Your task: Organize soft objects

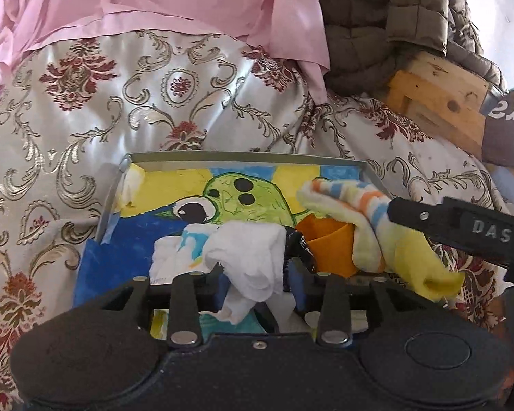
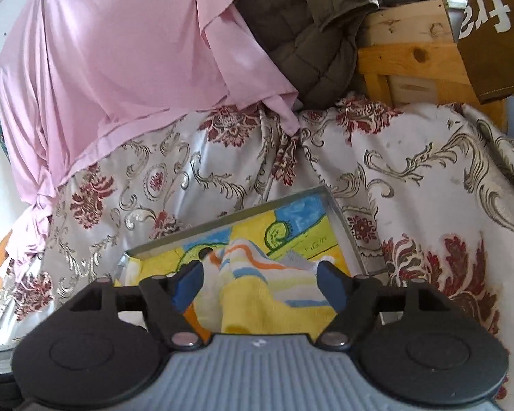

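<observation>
Through my left wrist camera, my left tongs (image 1: 257, 274) stand partly parted with the white sock (image 1: 253, 260) bunched between them at lower centre; I cannot tell whether the pads press it. Its length runs toward me, over the painted tray (image 1: 243, 156). My right tongs (image 1: 462, 229) come in from the right edge by the striped sock (image 1: 377, 226).

Through my right wrist camera, my right tongs (image 2: 260, 284) are wide open — the striped sock (image 2: 267, 291) lies loose between them, lengthwise toward me, so my right hand is nearer it.
</observation>
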{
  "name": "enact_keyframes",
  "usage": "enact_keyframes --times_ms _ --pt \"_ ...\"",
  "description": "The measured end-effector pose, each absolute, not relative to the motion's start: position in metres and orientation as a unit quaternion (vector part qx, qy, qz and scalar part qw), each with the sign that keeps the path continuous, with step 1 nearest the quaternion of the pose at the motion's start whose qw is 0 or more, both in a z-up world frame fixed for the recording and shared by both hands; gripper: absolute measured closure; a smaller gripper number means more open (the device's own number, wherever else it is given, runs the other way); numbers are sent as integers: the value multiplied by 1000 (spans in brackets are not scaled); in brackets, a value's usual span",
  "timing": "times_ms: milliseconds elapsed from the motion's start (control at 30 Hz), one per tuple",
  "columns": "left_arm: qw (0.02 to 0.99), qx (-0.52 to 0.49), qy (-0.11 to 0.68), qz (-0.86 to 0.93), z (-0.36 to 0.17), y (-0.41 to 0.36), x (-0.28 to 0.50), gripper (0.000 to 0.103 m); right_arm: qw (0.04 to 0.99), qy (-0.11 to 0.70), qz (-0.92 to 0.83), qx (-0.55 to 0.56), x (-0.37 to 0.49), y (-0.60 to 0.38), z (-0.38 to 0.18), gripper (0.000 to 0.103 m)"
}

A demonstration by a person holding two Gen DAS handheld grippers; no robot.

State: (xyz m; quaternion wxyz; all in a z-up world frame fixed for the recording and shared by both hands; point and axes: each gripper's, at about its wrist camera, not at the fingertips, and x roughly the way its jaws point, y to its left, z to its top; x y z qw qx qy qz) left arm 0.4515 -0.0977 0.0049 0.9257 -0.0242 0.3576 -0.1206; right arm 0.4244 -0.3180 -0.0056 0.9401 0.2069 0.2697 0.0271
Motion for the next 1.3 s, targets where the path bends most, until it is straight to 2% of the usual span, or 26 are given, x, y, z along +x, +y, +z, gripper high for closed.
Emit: enact_keyframes --times_ms 133,367,567,1033,1300 --pt "931 -24 348 -111 13 -98 441 54 942 261 30 210 413 -324 2 19" --pt "949 -37 302 -79 35 -90 405 31 947 241 30 209 380 -334 19 9" --pt "959 -50 269 -69 55 -76 361 20 951 234 31 199 340 -329 30 3" --pt "972 -57 223 -43 69 -45 239 8 974 193 30 116 210 -288 43 0" --pt "970 -66 232 -26 60 -27 177 5 972 211 39 98 147 -274 31 0"
